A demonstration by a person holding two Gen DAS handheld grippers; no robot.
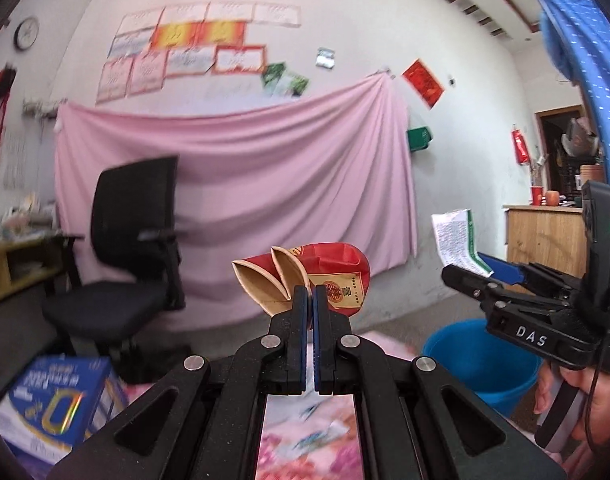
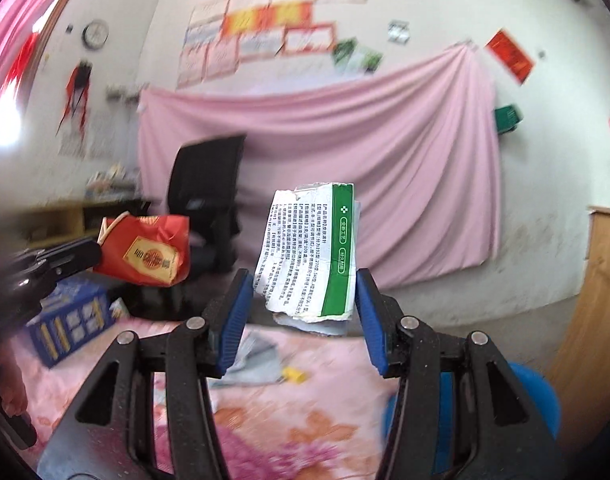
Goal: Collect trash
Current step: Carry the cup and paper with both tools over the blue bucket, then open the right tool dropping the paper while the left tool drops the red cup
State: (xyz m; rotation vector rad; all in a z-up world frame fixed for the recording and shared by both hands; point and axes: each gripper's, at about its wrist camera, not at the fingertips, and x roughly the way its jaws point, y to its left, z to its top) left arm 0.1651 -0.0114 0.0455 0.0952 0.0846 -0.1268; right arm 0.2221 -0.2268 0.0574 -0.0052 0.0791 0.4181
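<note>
- Pink cloth drapes the back wall behind a black office chair; below the grippers lies a bed with a pink floral cover, and a blue bucket stands on the floor just off its right edge.
- The left gripper has its jaws pressed nearly together on the lower edge of a red paper bag, which stands up above them, held in the air.
- The right gripper has its jaws well apart; a torn white-and-green packet stands between them, long axis upright. Whether either pad touches it I cannot tell.
- In the left wrist view the bucket sits low, almost under the right gripper and well to the right of the left one, so the right hand is nearer.
- A grey scrap and a small yellow piece lie on the bed cover, not yet collected.
- As a judgement, the packet drops first; the bag must travel rightward and down.
</note>
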